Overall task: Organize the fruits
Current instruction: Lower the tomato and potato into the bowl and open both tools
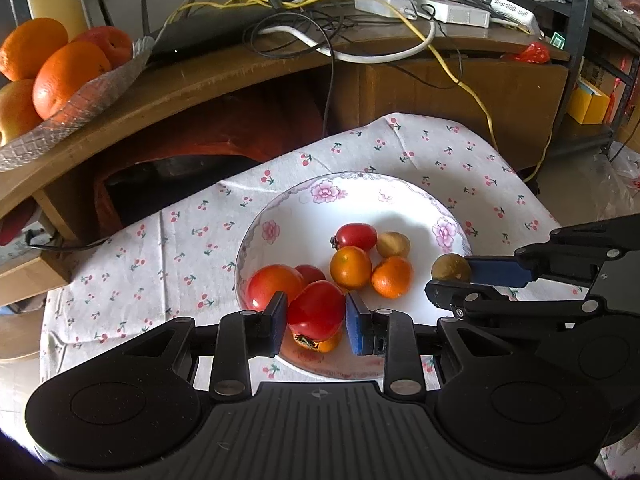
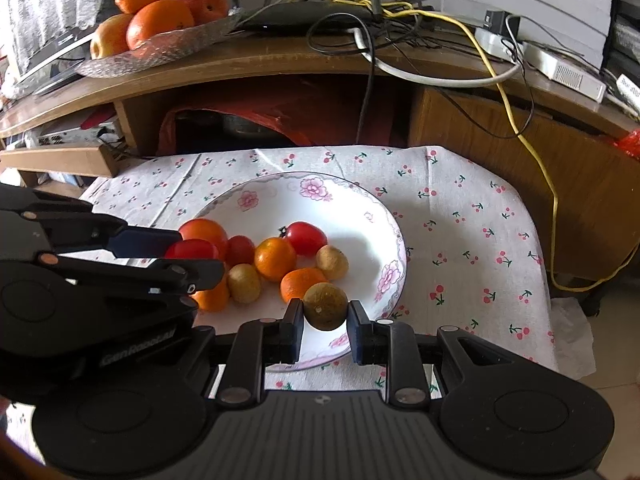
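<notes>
A white plate with pink flowers sits on a cherry-print cloth. It holds red tomatoes, small oranges and brown round fruits. My left gripper is shut on a red tomato over the plate's near left side. My right gripper is shut on a brown-green round fruit above the plate's right rim. Both grippers hover close together over the plate.
A glass dish of large oranges stands on the curved wooden desk behind and above. Tangled cables and white boxes cover the desk's right part. The cloth drops off at the right toward the floor.
</notes>
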`<state>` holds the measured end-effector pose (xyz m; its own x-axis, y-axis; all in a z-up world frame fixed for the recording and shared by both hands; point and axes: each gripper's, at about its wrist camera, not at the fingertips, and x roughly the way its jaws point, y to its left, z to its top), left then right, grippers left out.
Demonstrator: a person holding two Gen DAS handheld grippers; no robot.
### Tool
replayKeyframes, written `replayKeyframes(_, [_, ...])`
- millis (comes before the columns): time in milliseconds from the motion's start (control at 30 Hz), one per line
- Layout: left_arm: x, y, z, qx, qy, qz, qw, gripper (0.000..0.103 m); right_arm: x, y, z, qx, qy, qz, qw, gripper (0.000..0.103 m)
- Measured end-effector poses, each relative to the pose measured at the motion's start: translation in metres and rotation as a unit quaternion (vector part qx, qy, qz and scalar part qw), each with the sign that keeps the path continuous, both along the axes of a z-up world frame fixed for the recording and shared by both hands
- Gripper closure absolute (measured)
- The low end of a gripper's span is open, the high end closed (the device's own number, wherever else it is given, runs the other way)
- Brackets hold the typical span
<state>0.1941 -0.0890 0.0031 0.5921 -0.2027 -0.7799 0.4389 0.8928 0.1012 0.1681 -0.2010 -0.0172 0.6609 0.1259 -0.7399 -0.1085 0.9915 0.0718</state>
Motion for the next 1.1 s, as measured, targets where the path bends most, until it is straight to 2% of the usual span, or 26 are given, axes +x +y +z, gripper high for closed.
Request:
replayKeyframes(267, [0.016,-0.007,-0.004,0.005,-0.009,-0.003,0.9999,0.065,0.018,-0.01,-0.009,0.031,0.015,-0.016,0.999,0.078])
replayKeyframes(700, [0.037,-0.012,-0.005,0.002,-0.016,-0.002,0.9999,0.064,0.035,-0.014,-0.012,0.04,0.009,-0.035,0.999,0.077])
replayKeyframes(1100, [0.041,-0.008,-0.001,-0.023,-0.001,0.009,0.9997,0.059,0.034,-0.021,-0.011,0.073,0.014,-0.05,0.996,0.077])
